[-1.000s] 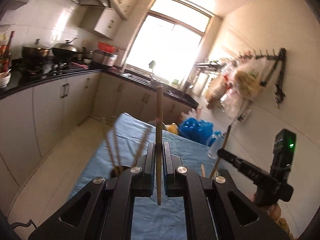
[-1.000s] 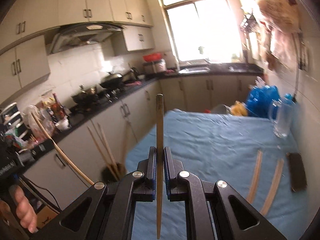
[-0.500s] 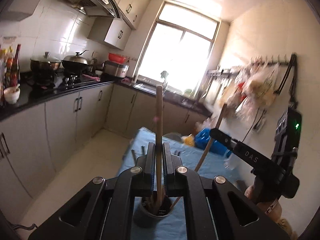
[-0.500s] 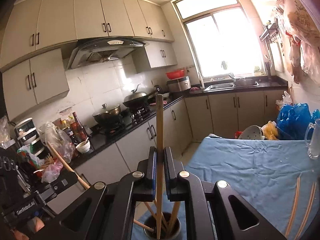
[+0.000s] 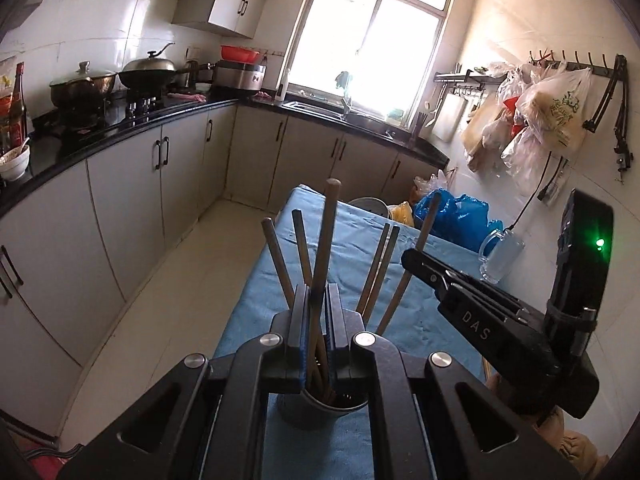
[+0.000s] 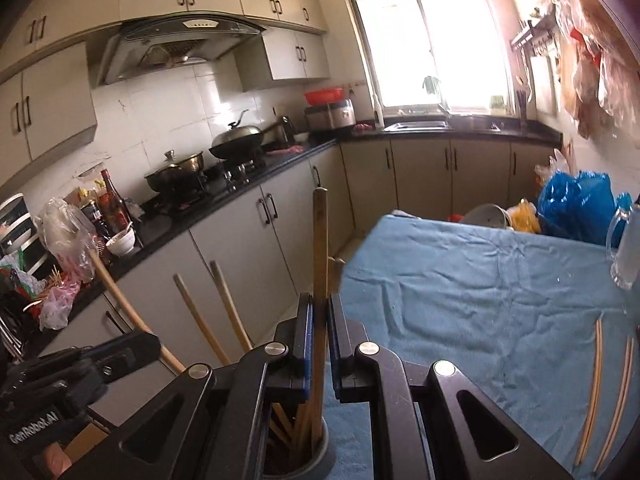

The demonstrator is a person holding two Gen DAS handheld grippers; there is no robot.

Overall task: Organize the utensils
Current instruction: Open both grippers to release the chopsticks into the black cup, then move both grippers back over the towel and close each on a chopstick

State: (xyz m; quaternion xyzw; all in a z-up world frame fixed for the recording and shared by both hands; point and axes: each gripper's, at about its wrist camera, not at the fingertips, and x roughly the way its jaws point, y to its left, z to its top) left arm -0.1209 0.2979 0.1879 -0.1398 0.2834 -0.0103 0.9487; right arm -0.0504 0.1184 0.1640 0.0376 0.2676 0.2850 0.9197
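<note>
A dark round holder cup (image 5: 320, 408) stands on the blue cloth, with several wooden chopsticks (image 5: 280, 264) leaning in it. My left gripper (image 5: 317, 320) is just above the cup; its jaws stand slightly apart around a chopstick (image 5: 326, 240) whose lower end is in the cup. My right gripper (image 6: 319, 332) is also above the cup (image 6: 316, 460), jaws slightly apart around another chopstick (image 6: 319, 248) that reaches into it. The right gripper's finger (image 5: 460, 292) shows in the left wrist view, beside a chopstick. Two more chopsticks (image 6: 600, 380) lie on the cloth at right.
The blue-clothed table (image 6: 480, 280) has a glass mug (image 5: 500, 256), a blue plastic bag (image 5: 452, 216) and a metal bowl (image 6: 486, 216) at its far end. Kitchen cabinets and a counter with pots (image 5: 92, 84) run along the left. Bags hang on the right wall (image 5: 540, 112).
Both grippers came down over the cup and lowered their chopsticks into it. The jaws of both have eased apart a little from the sticks.
</note>
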